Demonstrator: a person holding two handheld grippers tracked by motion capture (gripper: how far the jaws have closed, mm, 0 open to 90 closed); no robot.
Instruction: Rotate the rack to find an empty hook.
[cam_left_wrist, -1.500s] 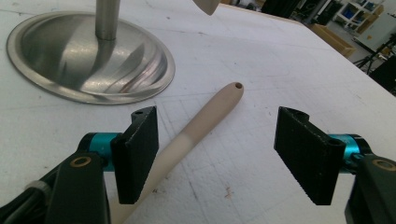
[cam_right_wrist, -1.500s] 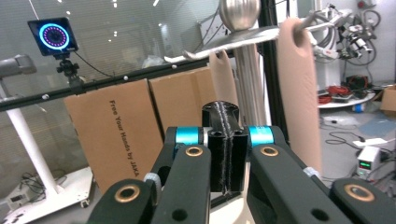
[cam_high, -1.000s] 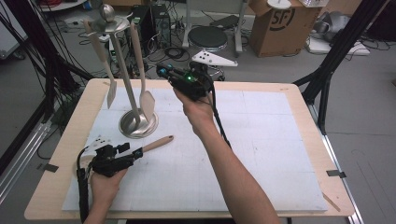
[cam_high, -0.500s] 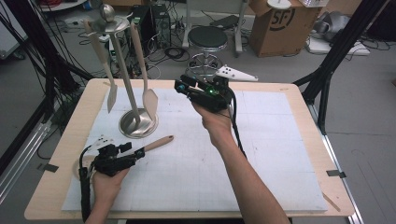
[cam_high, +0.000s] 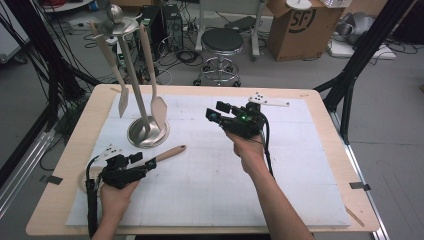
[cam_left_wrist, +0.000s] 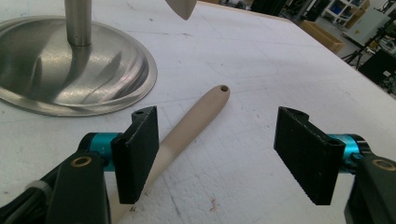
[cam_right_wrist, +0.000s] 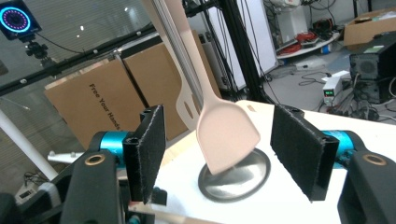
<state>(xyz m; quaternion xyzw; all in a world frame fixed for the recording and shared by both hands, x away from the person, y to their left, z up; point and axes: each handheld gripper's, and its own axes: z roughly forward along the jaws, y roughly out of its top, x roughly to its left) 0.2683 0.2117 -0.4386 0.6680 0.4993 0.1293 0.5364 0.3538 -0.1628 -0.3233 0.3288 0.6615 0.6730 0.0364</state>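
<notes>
The left tool (cam_left_wrist: 215, 154), jaws apart, rests on the table (cam_high: 310, 165) with a wooden handle (cam_left_wrist: 196, 116) beside its left jaw, while the right tool (cam_right_wrist: 219, 158), also apart and raised, faces a hanging spatula (cam_right_wrist: 224, 135) on the metal stand (cam_high: 147, 132).

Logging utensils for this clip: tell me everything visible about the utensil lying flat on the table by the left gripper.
The utensil lies flat on the white mat, just in front of the steel stand base and apart from it. Its handle is pale beige, smooth and rounded, with a small hole near the free end. The left gripper stands open around it; the handle runs close by one jaw, contact unclear. Its working end is hidden behind the gripper.
</notes>
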